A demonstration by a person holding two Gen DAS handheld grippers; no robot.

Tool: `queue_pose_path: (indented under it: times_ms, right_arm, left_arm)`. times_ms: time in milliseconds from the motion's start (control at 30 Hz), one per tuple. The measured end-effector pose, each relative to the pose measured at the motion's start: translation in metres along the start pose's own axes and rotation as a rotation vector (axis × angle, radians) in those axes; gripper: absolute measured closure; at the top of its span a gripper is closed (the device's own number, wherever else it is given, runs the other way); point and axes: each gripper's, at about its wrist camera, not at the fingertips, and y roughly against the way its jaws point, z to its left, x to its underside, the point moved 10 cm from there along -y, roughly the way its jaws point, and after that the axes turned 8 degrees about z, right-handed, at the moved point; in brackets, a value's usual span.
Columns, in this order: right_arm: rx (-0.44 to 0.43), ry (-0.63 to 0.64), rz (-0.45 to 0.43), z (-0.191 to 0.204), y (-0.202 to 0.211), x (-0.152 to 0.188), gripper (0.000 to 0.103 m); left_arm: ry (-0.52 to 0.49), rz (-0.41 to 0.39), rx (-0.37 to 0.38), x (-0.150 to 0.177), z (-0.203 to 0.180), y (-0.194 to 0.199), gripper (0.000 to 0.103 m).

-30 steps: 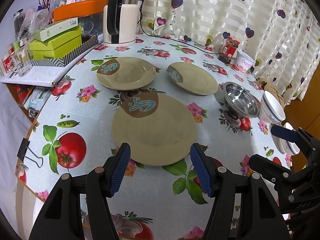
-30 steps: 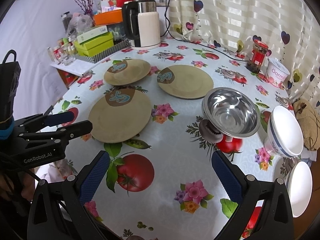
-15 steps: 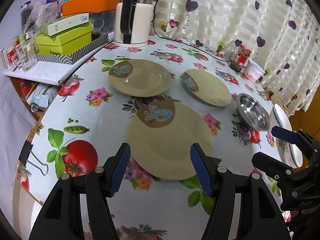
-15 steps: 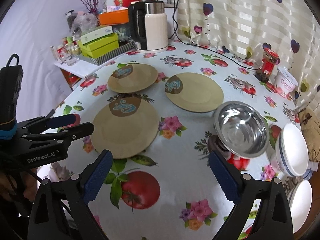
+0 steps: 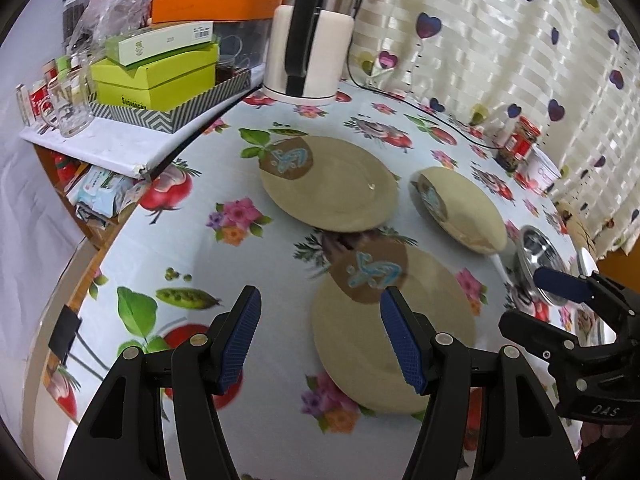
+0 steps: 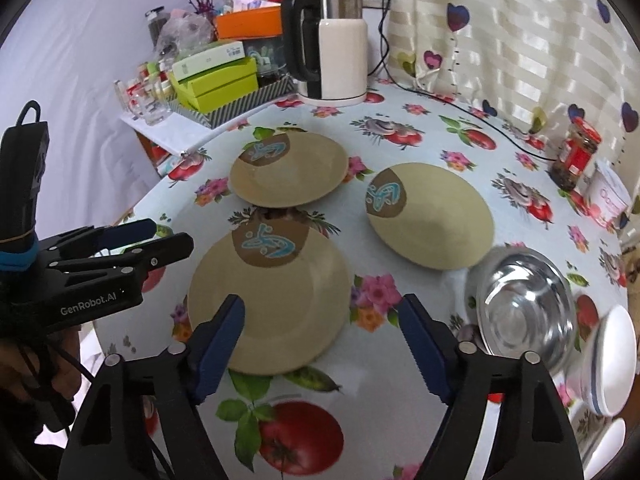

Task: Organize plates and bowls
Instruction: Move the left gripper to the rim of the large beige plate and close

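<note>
Three tan plates with blue motifs lie on the flowered tablecloth: a near plate [image 5: 394, 328] [image 6: 268, 300], a far-left plate [image 5: 332, 184] [image 6: 290, 172] and a right plate [image 5: 460, 208] [image 6: 430, 216]. A steel bowl [image 6: 524, 300] [image 5: 540, 256] and a white bowl [image 6: 612, 364] sit at the right. My left gripper [image 5: 320, 304] [image 6: 172, 234] hovers open just left of the near plate, holding nothing. My right gripper [image 6: 320, 308] [image 5: 520, 298] hangs above that plate's near right rim. Its jaws are closing, with nothing pressed between the pads.
A white kettle [image 5: 308, 52] [image 6: 332, 48] stands at the back with its cable trailing right. Green boxes [image 5: 160, 76] in a striped tray and glass mugs [image 5: 68, 108] crowd the shelf at left. A red-lidded jar [image 6: 576, 152] and a white tub [image 6: 608, 196] stand by the curtain.
Both grippers have moved left across the table, so the plates sit further right in the left wrist view. The right gripper's jaws have narrowed and now hang over the near plate.
</note>
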Motion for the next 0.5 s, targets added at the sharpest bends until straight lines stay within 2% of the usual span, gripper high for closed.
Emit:
queue_pose_path:
  times_ms: [333,500]
  right_arm:
    - [-0.045,0.007,0.017,0.006,-0.031,-0.041,0.052]
    - [-0.065,-0.008,0.025,0.005,-0.049,-0.062,0.052]
  left_arm:
    - [0.039,0.006,-0.01,-0.03,0.024,-0.022,0.04]
    - [0.069,0.006,0.004,-0.048,0.036,-0.034,0.04]
